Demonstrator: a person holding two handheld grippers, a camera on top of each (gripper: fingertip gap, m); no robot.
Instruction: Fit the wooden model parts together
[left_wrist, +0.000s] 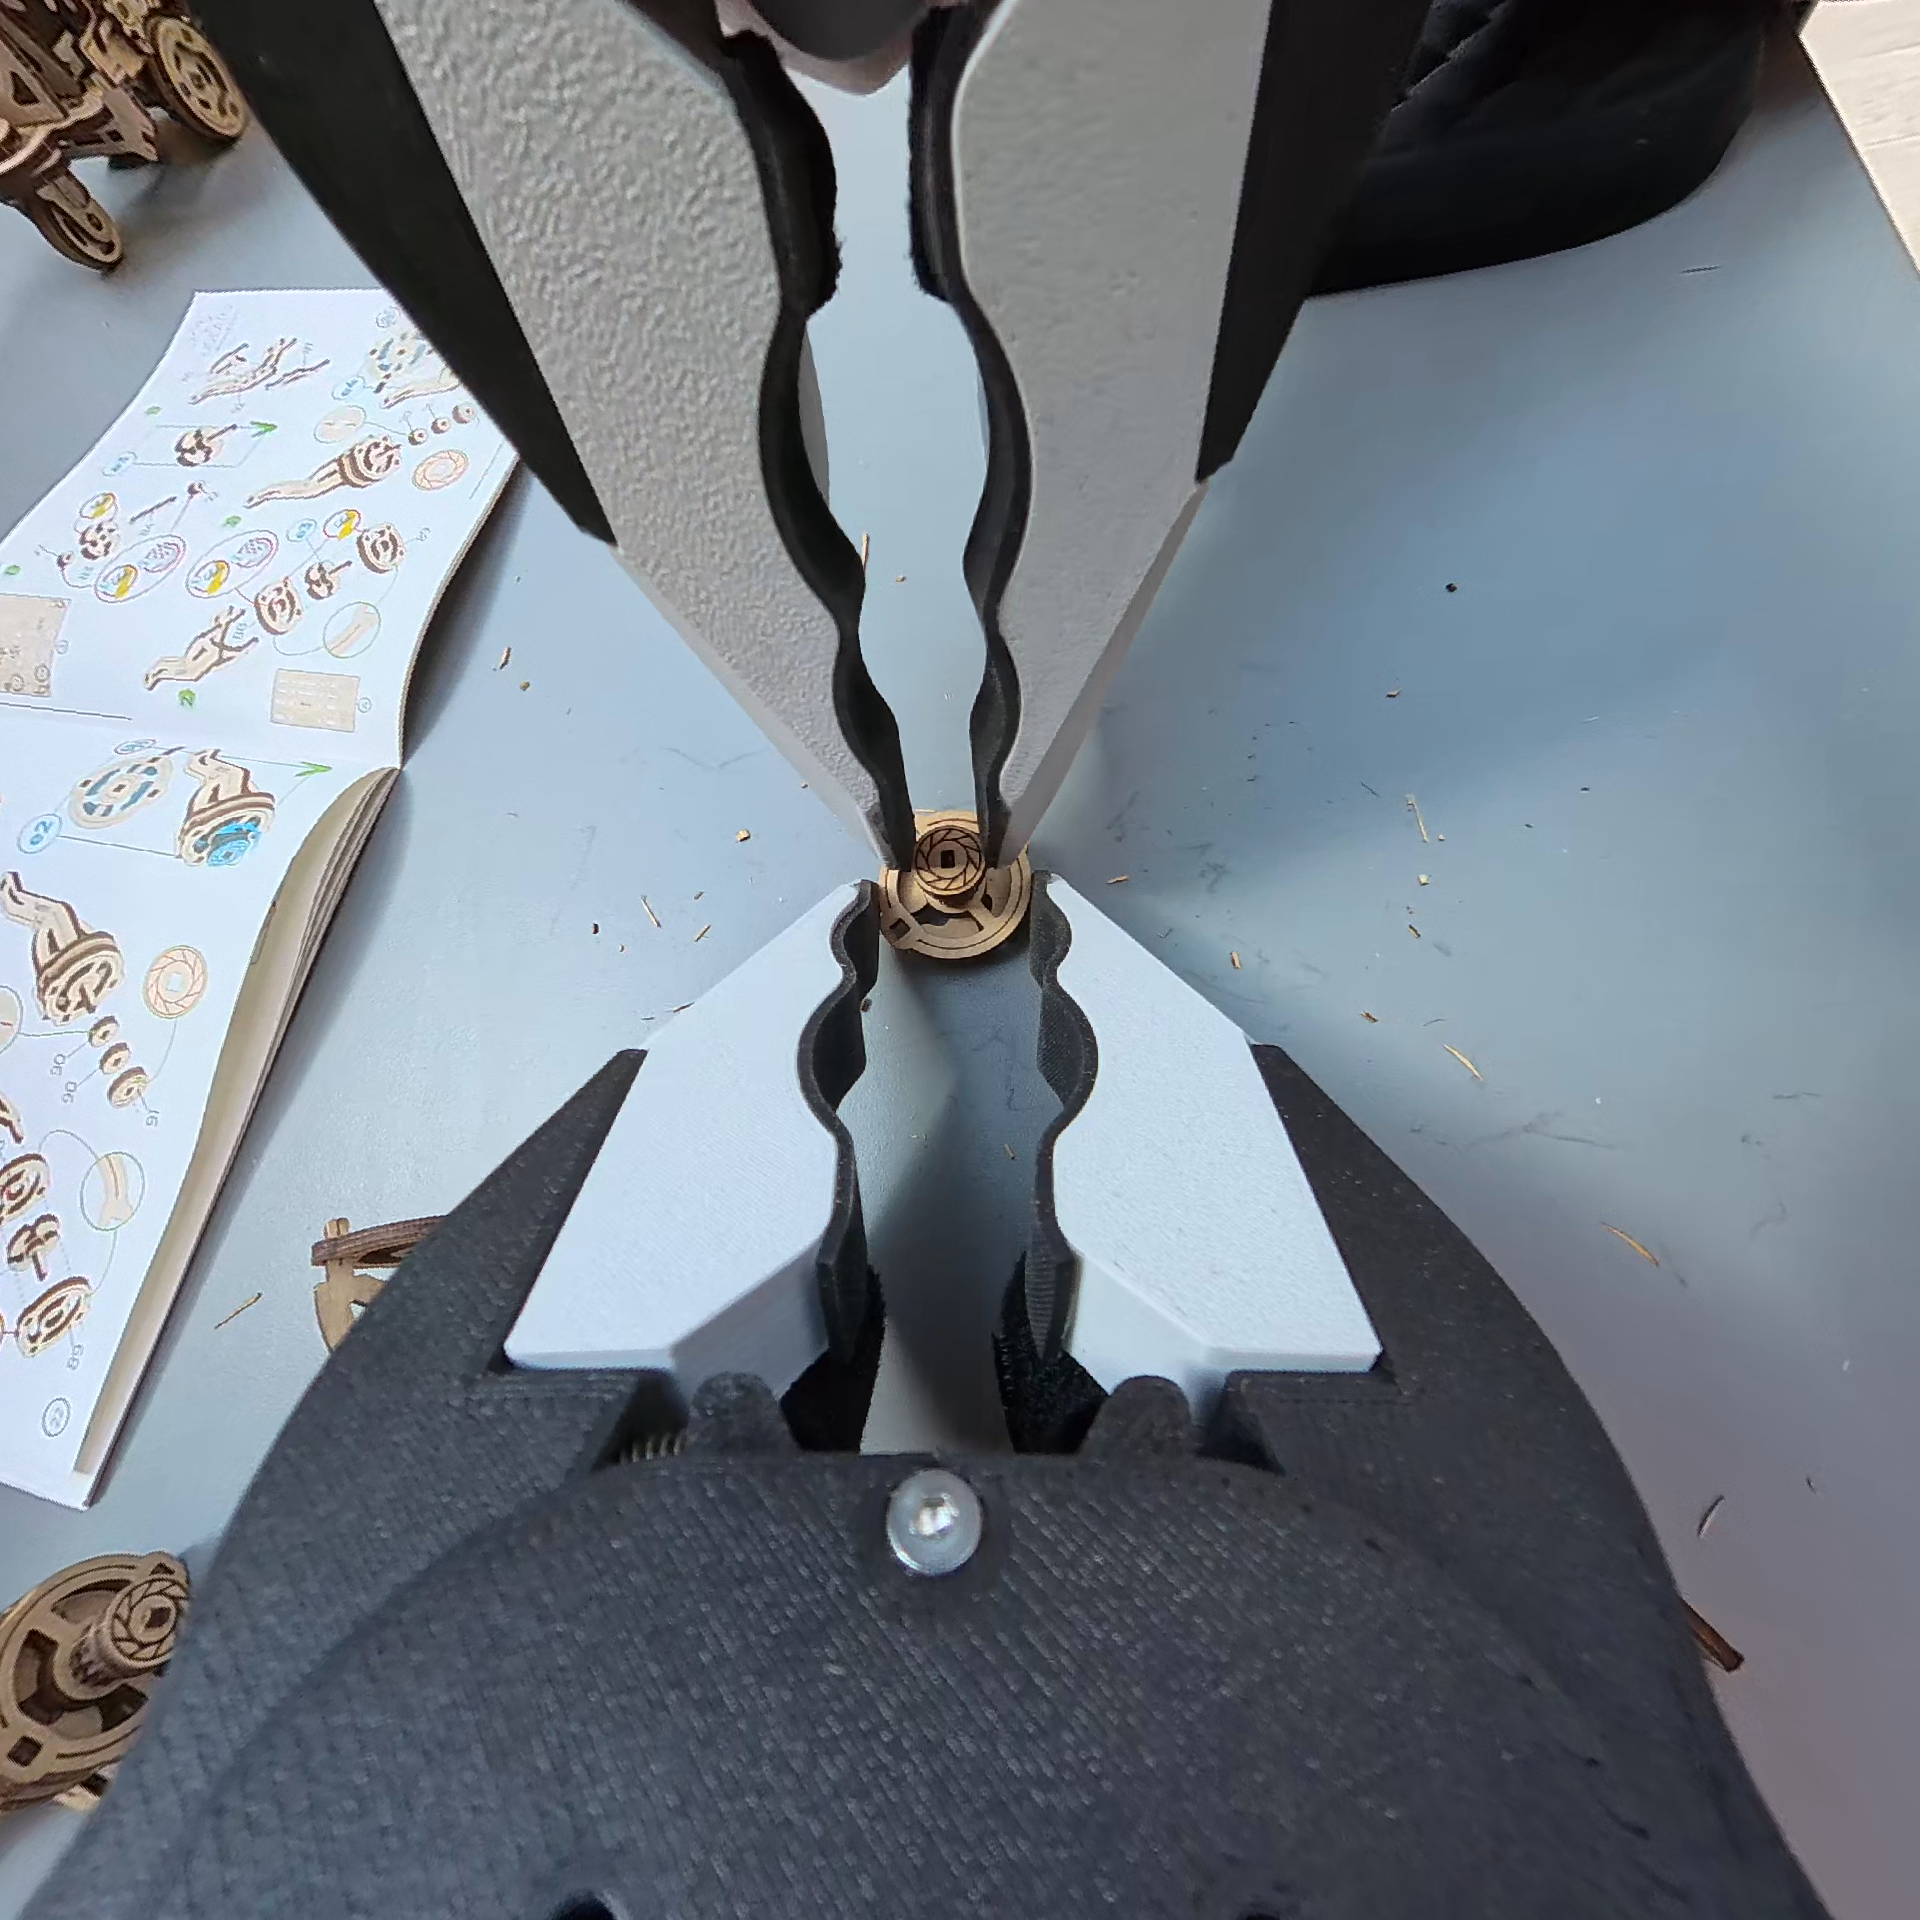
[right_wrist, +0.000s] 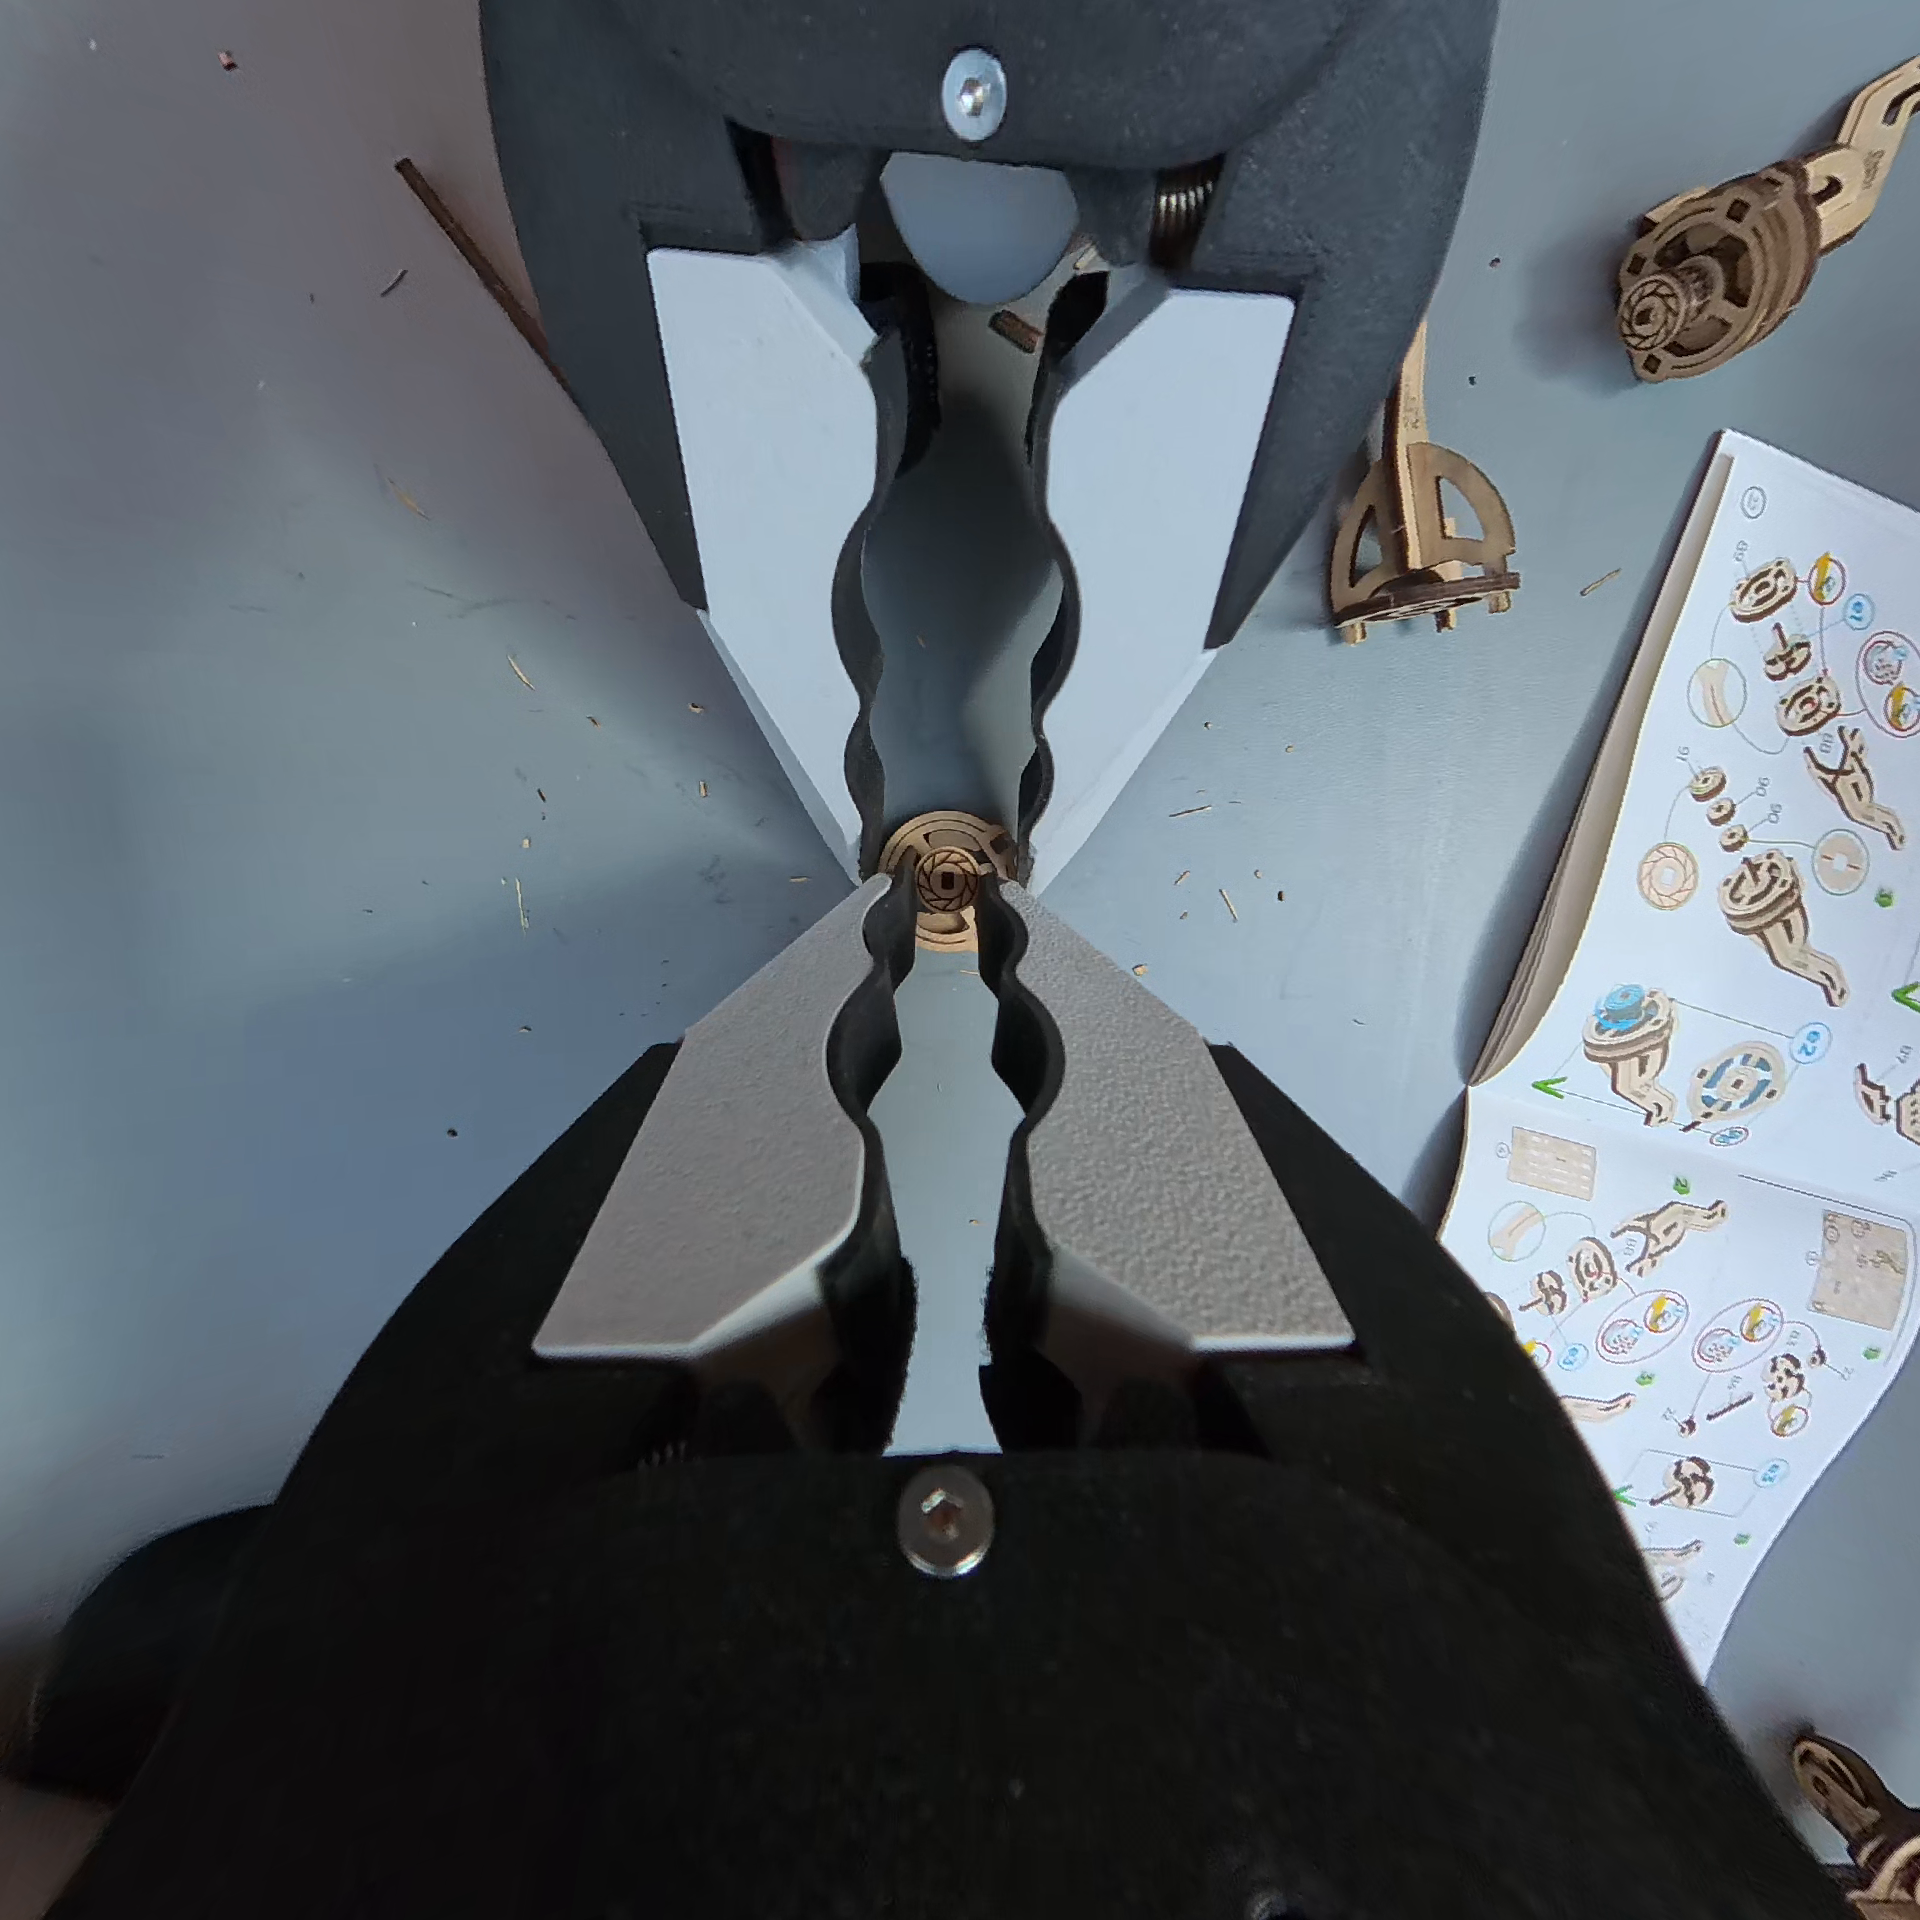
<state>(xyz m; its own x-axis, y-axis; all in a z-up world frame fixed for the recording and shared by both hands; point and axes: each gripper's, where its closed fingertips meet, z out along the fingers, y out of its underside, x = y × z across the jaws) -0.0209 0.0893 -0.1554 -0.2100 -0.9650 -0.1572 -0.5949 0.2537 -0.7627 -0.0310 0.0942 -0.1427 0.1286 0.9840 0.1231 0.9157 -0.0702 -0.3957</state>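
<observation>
A small wooden disc (right_wrist: 945, 878) is pinched by the right gripper (left_wrist: 948, 836), jaws nearly closed, above the larger wooden wheel (left_wrist: 961, 920) held between the left gripper (left_wrist: 954, 906) tips at mid-table. Misalignment could jam or crack the thin parts.

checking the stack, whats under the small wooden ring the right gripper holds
A larger wooden disc, held by the left gripper. The small ring and right gripper hide the joint.

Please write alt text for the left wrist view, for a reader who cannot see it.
Two grippers meet tip to tip over a grey table: the left gripper holds a larger wooden disc, the right gripper pinches a small wooden wheel on it. An open instruction booklet lies left.
</observation>
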